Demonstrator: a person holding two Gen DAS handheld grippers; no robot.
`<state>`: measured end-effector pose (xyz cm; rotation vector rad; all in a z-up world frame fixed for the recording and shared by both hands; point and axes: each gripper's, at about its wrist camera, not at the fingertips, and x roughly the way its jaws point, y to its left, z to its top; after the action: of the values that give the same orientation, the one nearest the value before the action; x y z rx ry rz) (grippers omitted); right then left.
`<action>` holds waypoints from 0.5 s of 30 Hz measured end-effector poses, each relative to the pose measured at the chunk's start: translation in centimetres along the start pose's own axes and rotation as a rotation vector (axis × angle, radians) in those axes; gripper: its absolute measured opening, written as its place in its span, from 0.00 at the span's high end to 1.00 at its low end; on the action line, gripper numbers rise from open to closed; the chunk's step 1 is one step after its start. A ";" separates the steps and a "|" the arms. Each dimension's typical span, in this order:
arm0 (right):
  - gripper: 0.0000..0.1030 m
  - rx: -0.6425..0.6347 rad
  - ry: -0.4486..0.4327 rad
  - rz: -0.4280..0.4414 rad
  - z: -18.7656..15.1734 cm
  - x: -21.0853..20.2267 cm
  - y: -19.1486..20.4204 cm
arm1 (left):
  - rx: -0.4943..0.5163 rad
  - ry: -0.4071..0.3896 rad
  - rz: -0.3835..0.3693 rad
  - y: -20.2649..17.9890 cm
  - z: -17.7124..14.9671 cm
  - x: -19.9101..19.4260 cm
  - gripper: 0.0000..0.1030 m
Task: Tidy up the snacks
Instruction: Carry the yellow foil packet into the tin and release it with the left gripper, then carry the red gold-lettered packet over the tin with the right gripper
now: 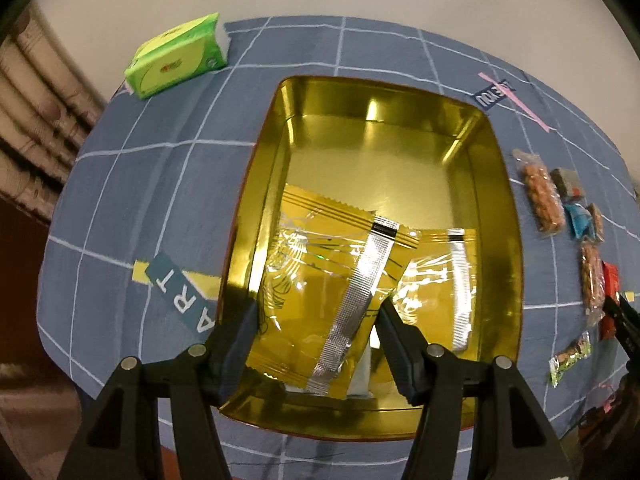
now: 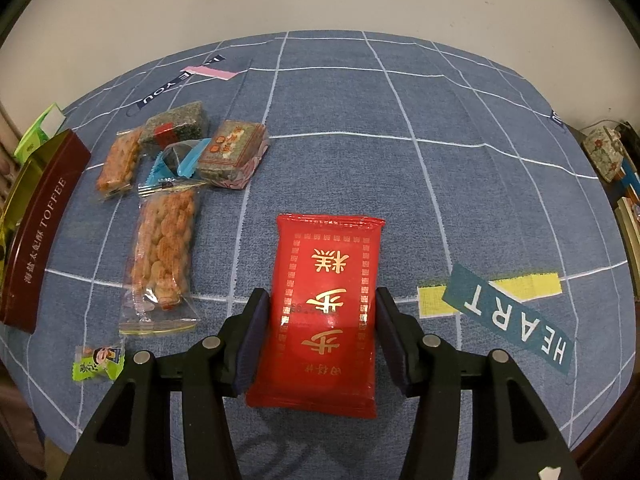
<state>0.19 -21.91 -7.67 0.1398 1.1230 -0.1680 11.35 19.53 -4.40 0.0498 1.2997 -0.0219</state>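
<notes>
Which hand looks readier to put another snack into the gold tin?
Probably the right: its fingers already straddle the red packet on the cloth. The left gripper is over the tin, a gold packet between its fingers.

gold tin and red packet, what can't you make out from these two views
- Left wrist view: the gold packet between the left gripper fingers; held or just released cannot be told.
- Left wrist view: a white item in the gold tin, mostly hidden under that packet.
- Right wrist view: whether the right gripper pads press the red packet; the near contact is unclear.
- Right wrist view: the tin is cut off by the left edge.
</notes>
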 end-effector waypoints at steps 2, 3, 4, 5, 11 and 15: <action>0.50 -0.001 0.000 0.000 0.0 0.0 0.0 | -0.011 0.010 -0.011 0.2 -0.2 0.2 0.41; 0.50 0.000 0.000 -0.001 0.0 0.0 -0.1 | -0.014 0.013 -0.012 0.2 -0.3 0.3 0.41; 0.50 0.000 0.000 -0.002 0.0 0.0 0.0 | -0.016 0.017 -0.010 0.2 -0.4 0.4 0.41; 0.51 -0.001 0.000 -0.003 0.0 0.0 0.0 | -0.019 0.018 -0.009 0.2 -0.6 0.4 0.41; 0.51 0.002 0.001 -0.003 0.0 0.0 0.0 | -0.057 0.019 -0.017 0.7 -0.7 0.6 0.40; 0.52 0.008 0.005 -0.008 0.0 0.1 0.1 | -0.060 0.015 -0.012 0.6 -0.7 0.6 0.40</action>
<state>0.27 -21.87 -7.72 0.1430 1.1279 -0.1791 10.85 20.17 -5.10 -0.0092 1.3146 0.0067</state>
